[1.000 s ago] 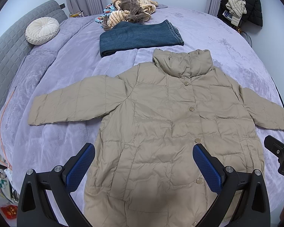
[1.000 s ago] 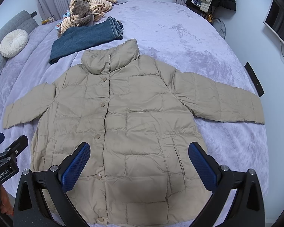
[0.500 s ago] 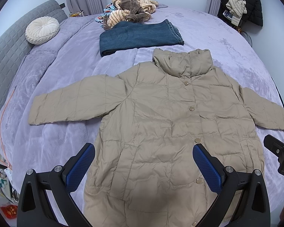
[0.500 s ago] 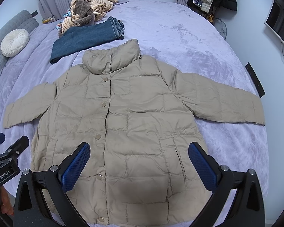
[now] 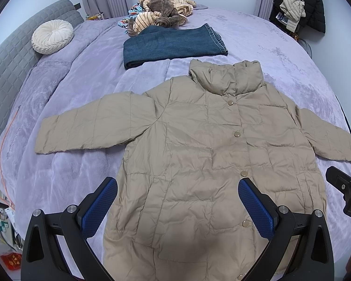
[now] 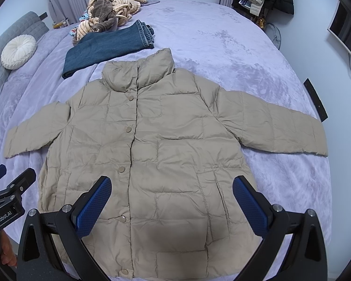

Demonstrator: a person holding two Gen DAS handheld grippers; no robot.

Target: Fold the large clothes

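Hovering before the first fold. Left wrist view: left gripper (image 5: 177, 201) released, jaws wide over the hem of the beige jacket (image 5: 199, 159), which lies flat, buttoned, sleeves spread, centre frame on the bed (image 5: 58, 175); folded jeans (image 5: 173, 44) lie beyond the collar.

Right wrist view: right gripper (image 6: 172, 199) also released, grasping nothing. Next move, probably: pinch a sleeve cuff (image 6: 316, 140) and carry it across the chest.

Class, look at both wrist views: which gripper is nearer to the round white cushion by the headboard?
Left. The left gripper hovers over the jacket's hem on the cushion's side of the bed; the right gripper hovers over the hem farther from it, on the opposite side.
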